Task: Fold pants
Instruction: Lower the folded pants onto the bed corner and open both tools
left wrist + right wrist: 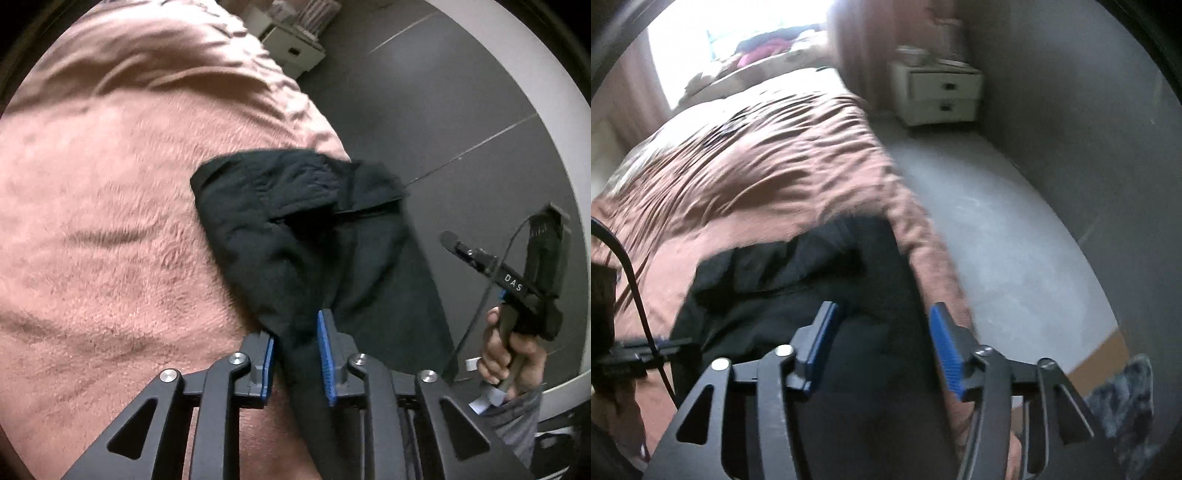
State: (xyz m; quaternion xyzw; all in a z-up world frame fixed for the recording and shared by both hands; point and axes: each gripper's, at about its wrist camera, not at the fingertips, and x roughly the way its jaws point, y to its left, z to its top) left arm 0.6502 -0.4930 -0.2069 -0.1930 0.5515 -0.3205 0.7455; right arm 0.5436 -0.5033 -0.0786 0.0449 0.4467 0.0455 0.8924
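Observation:
Black pants (pixel 314 229) lie bunched at the right edge of a bed with a pink fuzzy blanket (pixel 110 206). My left gripper (pixel 295 354) is shut on a fold of the pants, which runs between its blue pads and down under it. In the left wrist view the right gripper's body (pixel 524 284) shows to the right, held in a hand over the floor. In the right wrist view my right gripper (pixel 882 347) is open above the pants (pixel 798 280), its blue pads wide apart with dark cloth beneath them, not gripped.
The bed's right edge drops to a grey tiled floor (pixel 443 110). A white nightstand (pixel 938 96) stands by the wall beyond the bed. Clothes are piled at the bed's head (pixel 768 48). A dark fuzzy rug (pixel 1123 398) lies at lower right.

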